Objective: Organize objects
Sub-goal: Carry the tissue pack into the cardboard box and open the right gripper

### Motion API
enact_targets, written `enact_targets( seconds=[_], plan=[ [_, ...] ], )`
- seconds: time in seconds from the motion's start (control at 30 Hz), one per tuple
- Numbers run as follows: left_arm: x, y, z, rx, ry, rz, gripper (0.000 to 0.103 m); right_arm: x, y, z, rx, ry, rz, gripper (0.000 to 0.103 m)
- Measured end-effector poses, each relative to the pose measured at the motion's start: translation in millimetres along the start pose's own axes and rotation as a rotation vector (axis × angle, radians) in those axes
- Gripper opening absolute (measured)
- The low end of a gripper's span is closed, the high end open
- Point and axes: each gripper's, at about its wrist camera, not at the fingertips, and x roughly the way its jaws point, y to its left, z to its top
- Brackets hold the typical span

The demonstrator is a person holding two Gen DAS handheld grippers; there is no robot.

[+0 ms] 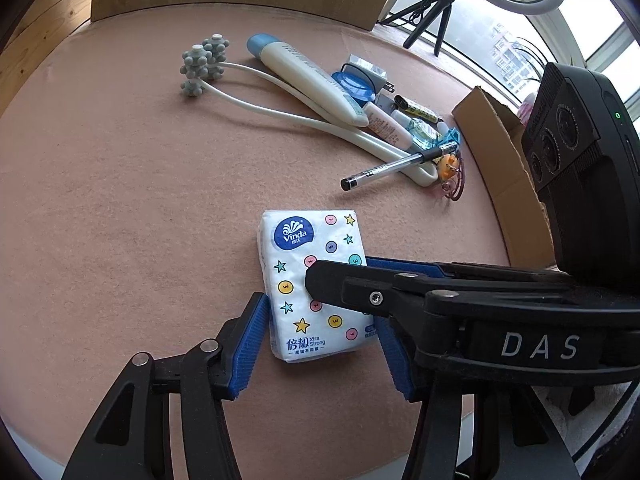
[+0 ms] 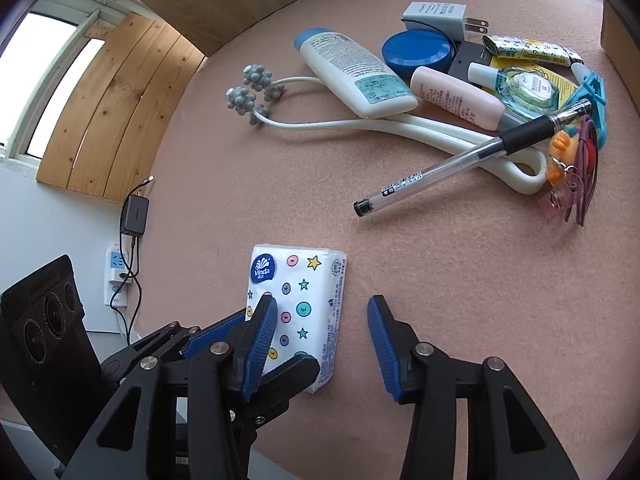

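The Vinda tissue pack (image 1: 312, 284) is lying flat on the pink-felt bench (image 1: 120, 200), on the near side of the clear gel pen (image 1: 400, 164) and apart from it. The left claw (image 1: 320, 344) is straddling the pack: its blue pads (image 1: 250, 344) are standing against the pack's two long sides, so it appears to be gripping the pack, at a middling opening. The right claw (image 2: 322, 340) is crossing over from the side; one of its fingers is lying over the pack's printed face while the other is hanging over bare felt. It is standing partly open and holding nothing.

Beyond the pen, the remaining items are sitting in a heap: a white lotion bottle (image 2: 352, 76), a roller massager (image 2: 256, 92), a blue round tin (image 2: 416, 52), a wall charger (image 2: 436, 20) and small tubes.

The step in hand is judged to be the pickup of the tissue pack. The next move calls for a firm squeeze without crushing, then a straight lift toward the cardboard box (image 1: 504, 152) right of the pen, if that is the destination.
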Motion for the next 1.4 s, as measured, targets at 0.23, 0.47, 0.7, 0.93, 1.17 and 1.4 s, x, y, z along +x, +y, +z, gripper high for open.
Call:
enact_targets(
  seconds=[0.23, 0.47, 0.7, 0.93, 1.17, 1.4],
  plan=[
    [-5.8, -17.7, 2.9, 0.030, -0.027, -0.007, 0.056, -14.7, 2.4, -7.2, -0.008, -0.039, -0.030, 0.033],
    [-13.4, -69.8, 22.2, 0.116, -0.084, -0.053, 0.056, -69.3, -7.9, -10.5, 0.003, -0.151, -0.071, 0.033],
    [-8.5, -134.5, 42.7, 0.207, -0.110, -0.120, 0.056, -131.6, -39.6, -16.2, 0.055, -0.268, -0.113, 0.033],
    [5.6, -199.0, 57.1, 0.288, -0.111, -0.171, 0.056, -182.0, -82.2, -14.9, 0.115, -0.350, -0.154, 0.033],
    [28.2, -254.2, 70.0, 0.350, -0.099, -0.203, 0.056, -216.6, -126.4, -11.4, 0.173, -0.403, -0.189, 0.033],
    [52.8, -292.4, 78.4, 0.388, -0.076, -0.214, 0.056, -237.3, -161.0, -7.8, 0.201, -0.423, -0.226, 0.033]
  ],
)
